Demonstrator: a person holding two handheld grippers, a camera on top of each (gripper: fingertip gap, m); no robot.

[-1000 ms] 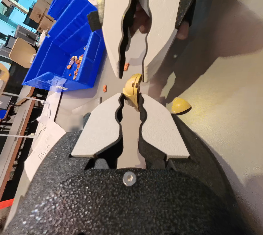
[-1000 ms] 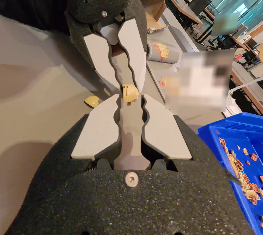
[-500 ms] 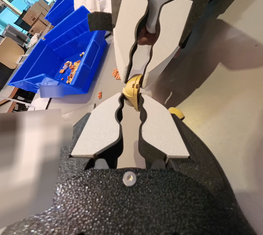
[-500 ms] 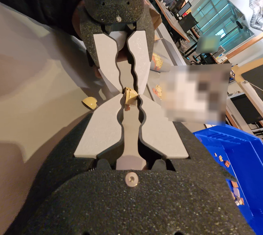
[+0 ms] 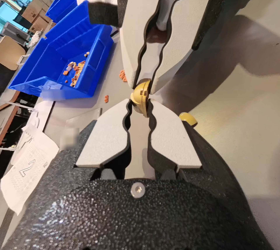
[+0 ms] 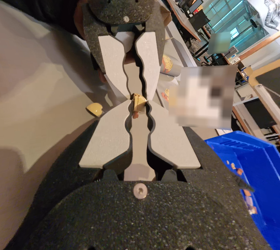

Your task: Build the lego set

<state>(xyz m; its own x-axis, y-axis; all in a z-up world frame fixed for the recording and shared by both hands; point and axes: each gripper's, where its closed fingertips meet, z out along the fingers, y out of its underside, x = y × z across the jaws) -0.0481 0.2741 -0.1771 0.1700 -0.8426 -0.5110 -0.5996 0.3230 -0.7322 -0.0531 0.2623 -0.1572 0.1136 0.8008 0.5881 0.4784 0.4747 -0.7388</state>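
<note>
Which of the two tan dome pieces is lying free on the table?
The lone tan dome beside the grippers; the other dome piece is pinched between both grippers' tips, off the table.

From my remote station I note a pale grey table (image 5: pixel 227 136) under warm light, with soft shadows across it. Blue storage bins (image 5: pixel 63 55) stand along its far edge, with white paper sheets (image 5: pixel 28 165) beside them. Beyond are stacked cardboard boxes (image 5: pixel 36 17), long desks with dark monitors (image 6: pixel 195 3), and tall teal-tinted windows (image 6: pixel 230 6).
</note>
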